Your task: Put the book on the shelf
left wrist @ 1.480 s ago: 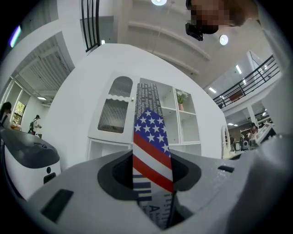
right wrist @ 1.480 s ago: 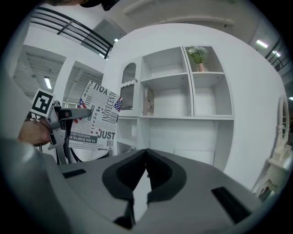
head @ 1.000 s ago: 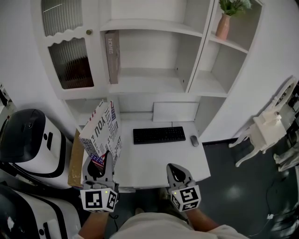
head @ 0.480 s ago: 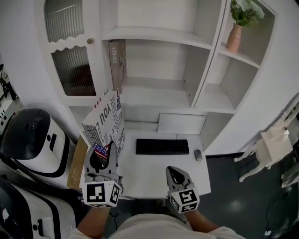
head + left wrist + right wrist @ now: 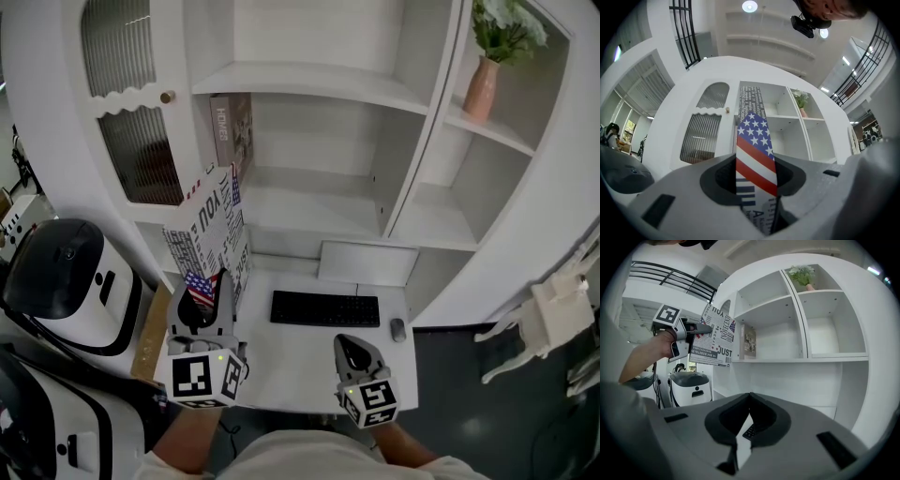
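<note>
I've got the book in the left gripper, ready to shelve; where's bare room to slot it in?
The middle shelf is bare from the standing book at its left end across to the divider. The compartment under the vase is also bare. It is crowded only beside the standing book.

Bright, diffuse indoor light; frames mostly sharp
glare from ceiling lamp [image 5: 749,6] at 12 o'clock in left gripper view; soft shadows inside white shelf [image 5: 309,202] bays; gripper views fisheye-bent, black corners; nearest foreground soft
</note>
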The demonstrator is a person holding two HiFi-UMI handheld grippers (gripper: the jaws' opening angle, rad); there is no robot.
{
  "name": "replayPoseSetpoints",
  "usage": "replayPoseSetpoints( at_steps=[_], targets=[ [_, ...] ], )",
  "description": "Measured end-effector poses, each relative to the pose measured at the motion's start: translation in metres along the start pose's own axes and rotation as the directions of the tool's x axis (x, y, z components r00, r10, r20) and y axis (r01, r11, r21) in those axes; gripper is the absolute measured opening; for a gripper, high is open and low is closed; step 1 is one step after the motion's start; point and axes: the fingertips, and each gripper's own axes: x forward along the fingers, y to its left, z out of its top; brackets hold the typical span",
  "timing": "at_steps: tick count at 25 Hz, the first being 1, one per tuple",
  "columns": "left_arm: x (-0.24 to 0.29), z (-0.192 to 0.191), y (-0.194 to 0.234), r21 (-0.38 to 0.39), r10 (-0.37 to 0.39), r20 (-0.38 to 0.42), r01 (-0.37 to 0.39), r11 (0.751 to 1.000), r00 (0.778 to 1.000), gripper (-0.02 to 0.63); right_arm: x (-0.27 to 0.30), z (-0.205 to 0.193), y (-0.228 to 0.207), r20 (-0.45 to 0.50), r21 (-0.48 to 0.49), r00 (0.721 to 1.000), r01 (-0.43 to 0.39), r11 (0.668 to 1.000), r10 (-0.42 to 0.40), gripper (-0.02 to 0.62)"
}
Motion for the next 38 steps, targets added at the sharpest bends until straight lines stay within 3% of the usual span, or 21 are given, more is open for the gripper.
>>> replayPoseSetpoints(
  at_steps=[17, 38],
  targets=[
    [0.071, 0.027, -0.016, 0.042, 0.048, 0.063, -0.051, 0.998, 0.997, 0.147, 0.003, -0.013, -0.056, -0.008, 0.034, 1.0, 0.018, 0.999, -0.017, 0.003],
    [0.122, 0.02, -0.01, 0.052, 0.091, 0.062, -0.094, 0.994, 0.994, 0.147, 0.011, -0.024, -0.096, -0.018, 0.064, 0.999, 0.052, 0.997, -0.051, 0.003]
  ],
)
